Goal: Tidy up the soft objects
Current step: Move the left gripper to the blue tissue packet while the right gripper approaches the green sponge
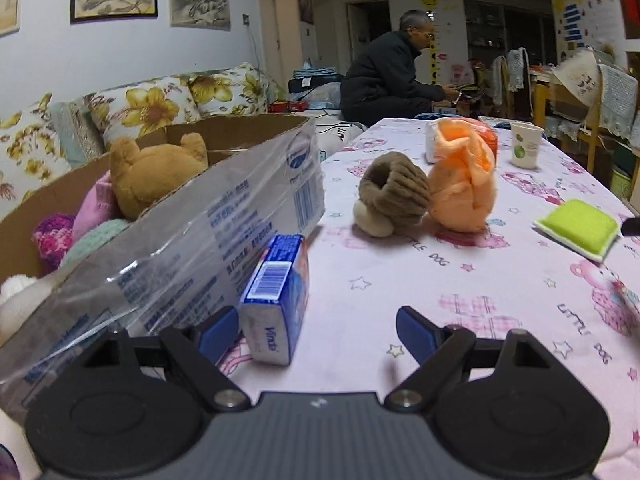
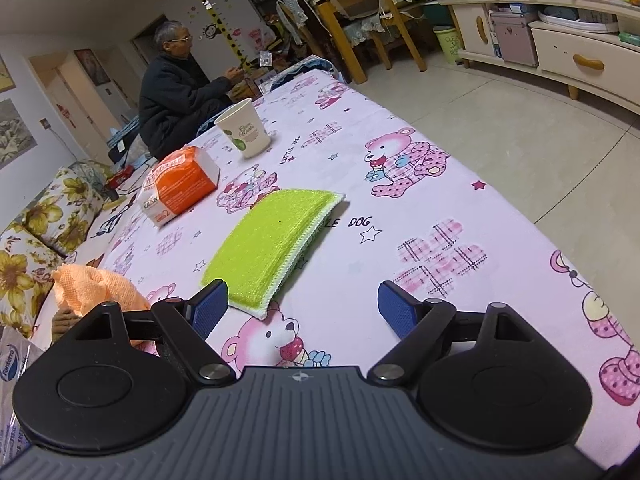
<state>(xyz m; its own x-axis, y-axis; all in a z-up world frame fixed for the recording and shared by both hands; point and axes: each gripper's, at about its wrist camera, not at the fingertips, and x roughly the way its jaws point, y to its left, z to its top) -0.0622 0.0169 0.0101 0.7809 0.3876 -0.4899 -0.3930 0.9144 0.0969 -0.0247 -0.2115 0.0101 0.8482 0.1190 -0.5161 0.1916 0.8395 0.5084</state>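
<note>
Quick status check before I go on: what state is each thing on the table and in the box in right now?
Left gripper: open, empty.
Right gripper: open, empty, near the sponge's corner.
Cardboard box: open, holding soft toys.
Teddy bear: inside the box.
Brown sock: rolled up, on the table.
Orange sock: bunched, touching the brown one.
Green sponge: lying flat.
Paper cup: upright.
Blue carton: beside the box.

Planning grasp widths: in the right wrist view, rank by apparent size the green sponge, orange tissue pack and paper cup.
1. green sponge, though it lies nearest the camera
2. orange tissue pack
3. paper cup, farthest away
</note>
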